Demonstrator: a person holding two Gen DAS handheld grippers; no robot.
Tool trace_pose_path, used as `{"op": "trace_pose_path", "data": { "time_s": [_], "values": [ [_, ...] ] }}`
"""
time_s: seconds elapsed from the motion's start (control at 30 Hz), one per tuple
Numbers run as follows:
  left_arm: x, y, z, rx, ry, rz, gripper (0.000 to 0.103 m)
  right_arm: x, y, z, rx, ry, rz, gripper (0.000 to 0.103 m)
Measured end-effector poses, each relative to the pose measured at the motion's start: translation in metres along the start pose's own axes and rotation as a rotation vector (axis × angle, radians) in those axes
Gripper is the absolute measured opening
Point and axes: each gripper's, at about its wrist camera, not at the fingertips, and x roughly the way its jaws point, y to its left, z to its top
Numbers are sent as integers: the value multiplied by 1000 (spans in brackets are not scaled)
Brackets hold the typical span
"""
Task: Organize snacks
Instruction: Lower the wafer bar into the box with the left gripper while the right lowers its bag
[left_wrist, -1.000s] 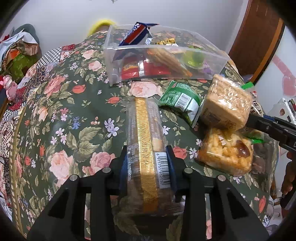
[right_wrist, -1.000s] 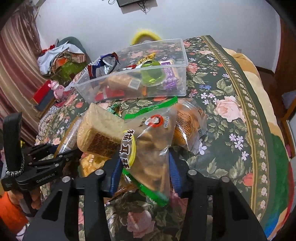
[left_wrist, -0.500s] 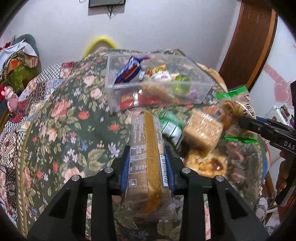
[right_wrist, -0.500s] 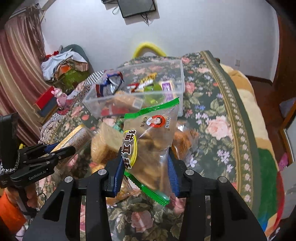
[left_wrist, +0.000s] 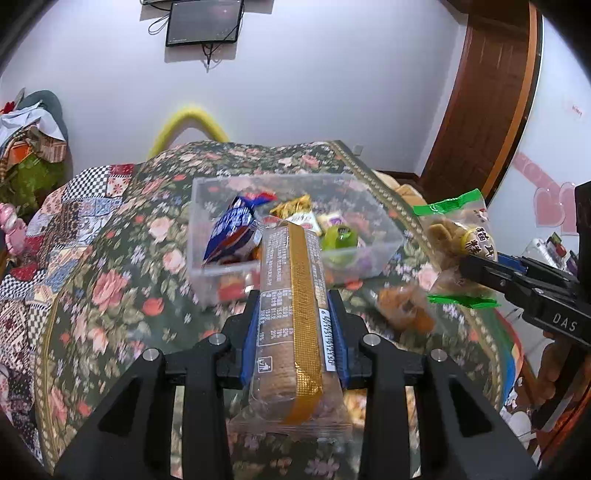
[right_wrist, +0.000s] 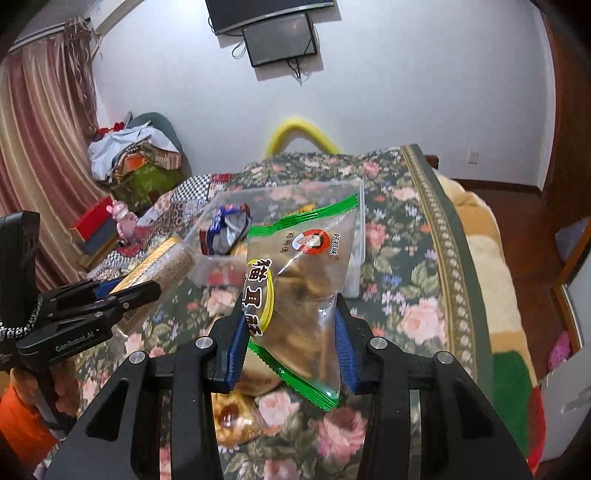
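Nearest to you, your left gripper (left_wrist: 295, 332) is clamped on a long biscuit pack (left_wrist: 293, 314) with a gold strip down its middle; the blue pads (left_wrist: 249, 339) press both long sides, and the pack points forward, lifted off the floral bedspread (left_wrist: 110, 295). Its far end overlaps the near wall of the clear plastic bin (left_wrist: 384, 243) in the left wrist view.

Your right gripper (right_wrist: 290, 339) is closed on a clear snack bag (right_wrist: 306, 280) with green sealed edges and a red-and-white round logo, held upright and tilted, with brown pieces inside. From the left wrist view the same bag (left_wrist: 454, 236) hangs at the right, above the bedspread and beside the bin.

Under the held bag, loose snacks lie on the bedspread: a packet of golden pastry (right_wrist: 236, 417) with a dark spot, and another orange-brown pack (left_wrist: 404, 308), which is blurred.

Farther on, the bin sits on the bedspread, and holds a blue-and-red wrapper (left_wrist: 232, 232) leaning on its left side, a green jelly cup (left_wrist: 340, 240), a gold-wrapped piece (left_wrist: 291, 205) and some red packets low at the front.

Beyond the bed, a yellow arch (left_wrist: 188, 123) stands against the white wall, with a dark screen (left_wrist: 203, 22) mounted above.
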Motion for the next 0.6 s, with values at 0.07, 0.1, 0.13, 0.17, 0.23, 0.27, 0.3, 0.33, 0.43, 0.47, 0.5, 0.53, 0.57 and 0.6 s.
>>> {"op": "trace_pose_path", "data": {
  "time_s": [0.07,0.1,0.13,0.17,0.23,0.27,0.3,0.33,0.43,0.47,0.5,0.53,0.57,0.6],
  "values": [
    [4,-3,8,4,-8,2,34,1,-1,6,-1,-13,-3,38],
    [7,-4,13,9,-14,4,34,1,-2,10,-2,-18,-4,38],
    [10,-5,17,12,-19,6,34,2,-3,13,-2,-24,-7,38],
    [14,-6,22,12,-23,8,34,4,-4,16,-1,-30,-9,38],
    [21,-5,29,4,-22,4,34,7,-6,21,-1,-36,-13,38],
    [26,-5,33,-1,-22,-1,34,9,-8,24,-1,-38,-14,38],
    [29,-5,36,-2,-22,0,34,11,-9,27,-1,-39,-17,38],
    [34,-5,41,-4,-23,2,34,14,-10,30,-1,-40,-20,38],
    [46,-4,50,-10,-21,-3,34,23,-15,37,10,-39,-15,38],
    [50,-3,54,-14,-19,-9,34,28,-17,39,14,-36,-13,38],
    [56,-3,58,-16,-16,-15,34,31,-18,41,16,-34,-13,38],
    [61,-3,61,-16,-15,-16,34,35,-20,42,18,-32,-15,38],
    [65,-3,64,-13,-15,-16,34,39,-21,44,20,-29,-17,38],
    [69,-4,66,-9,-17,-15,34,44,-22,46,21,-26,-18,38]
  ]
}}
